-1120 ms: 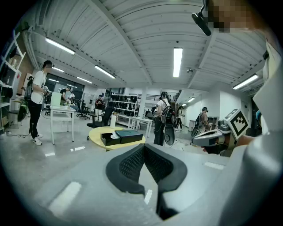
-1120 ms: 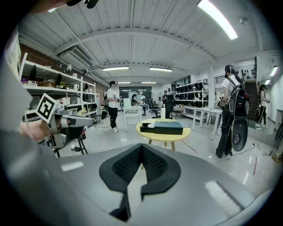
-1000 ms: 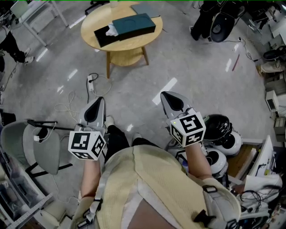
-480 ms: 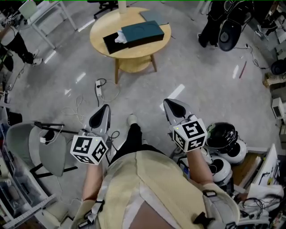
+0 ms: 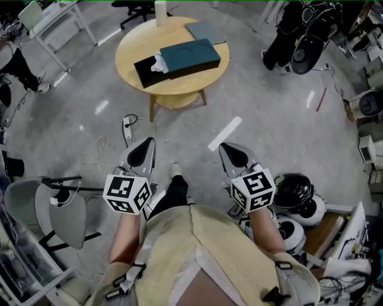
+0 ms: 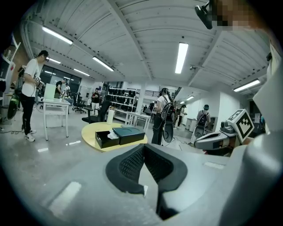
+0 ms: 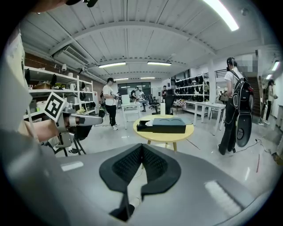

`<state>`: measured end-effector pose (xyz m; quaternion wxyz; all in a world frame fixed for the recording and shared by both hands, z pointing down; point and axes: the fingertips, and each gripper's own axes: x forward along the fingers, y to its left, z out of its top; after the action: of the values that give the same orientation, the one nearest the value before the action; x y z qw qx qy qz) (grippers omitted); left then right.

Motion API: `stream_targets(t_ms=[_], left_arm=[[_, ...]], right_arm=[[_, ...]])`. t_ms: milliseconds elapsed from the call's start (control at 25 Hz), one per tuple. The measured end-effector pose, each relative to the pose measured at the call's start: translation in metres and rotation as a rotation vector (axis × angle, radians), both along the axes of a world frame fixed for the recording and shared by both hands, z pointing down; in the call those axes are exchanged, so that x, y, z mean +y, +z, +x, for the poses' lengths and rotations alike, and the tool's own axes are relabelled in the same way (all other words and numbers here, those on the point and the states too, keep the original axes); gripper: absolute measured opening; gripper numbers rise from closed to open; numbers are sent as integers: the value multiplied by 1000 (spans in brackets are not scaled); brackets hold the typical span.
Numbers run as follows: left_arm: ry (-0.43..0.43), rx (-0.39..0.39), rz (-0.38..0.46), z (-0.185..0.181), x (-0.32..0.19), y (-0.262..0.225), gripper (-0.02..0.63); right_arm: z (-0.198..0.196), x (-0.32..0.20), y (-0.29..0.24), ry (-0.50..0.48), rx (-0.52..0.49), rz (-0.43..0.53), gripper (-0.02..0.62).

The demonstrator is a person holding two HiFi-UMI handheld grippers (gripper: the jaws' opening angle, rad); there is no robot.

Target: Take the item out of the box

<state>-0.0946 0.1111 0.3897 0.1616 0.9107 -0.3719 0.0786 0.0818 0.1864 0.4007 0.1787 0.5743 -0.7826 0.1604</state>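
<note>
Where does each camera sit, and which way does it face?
Head view: on the person's head, facing steeply down; shows round table, left gripper, right gripper, own torso.
Left gripper view: on the left gripper, facing the table along shut jaws; right gripper at right.
Right gripper view: on the right gripper, facing the table; left gripper at left.
All three share the dark box.

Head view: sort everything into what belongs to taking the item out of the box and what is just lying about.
Belongs to the job: dark box, white item in its open end, round table, left gripper and right gripper, both shut and empty.

Lying about: grey pad and white cylinder on the table, power strip, grey chair.
</note>
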Motion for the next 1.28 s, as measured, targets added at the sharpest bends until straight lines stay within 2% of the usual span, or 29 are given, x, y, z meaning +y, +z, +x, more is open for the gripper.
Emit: stream_targets(t_ms=[240,280,320,480,760,1000,1120,1280], left_arm=[[-3,-35,-23,4,-46,8,6],[-2,-42,-28,4,-53,10,15],[-2,-47,-32,4,-60,11,51],[-7,-55,-42,1,-89,16,60],[14,-39,-53,-5,-136,24,132],[50,-65,-57,5,-171,36,177],[50,-99,-46,6,-185,38,222],[24,-88,-77,2,-203,42,219]], right_arm=[[-1,-50,1,-28,5,-4,5],[-2,-58,1,-34,4,-4,5],[-3,-66,1,-41,3,-6,5],[-9,-96,5,-62,1,-21,5],[-27,-144,6,-93,37,-37,5],[-31,-168,14,-105,64,-68,5],[-29,-183,15,-111,60,-73,5],[-24,-206,13,-134,68,-64,5]])
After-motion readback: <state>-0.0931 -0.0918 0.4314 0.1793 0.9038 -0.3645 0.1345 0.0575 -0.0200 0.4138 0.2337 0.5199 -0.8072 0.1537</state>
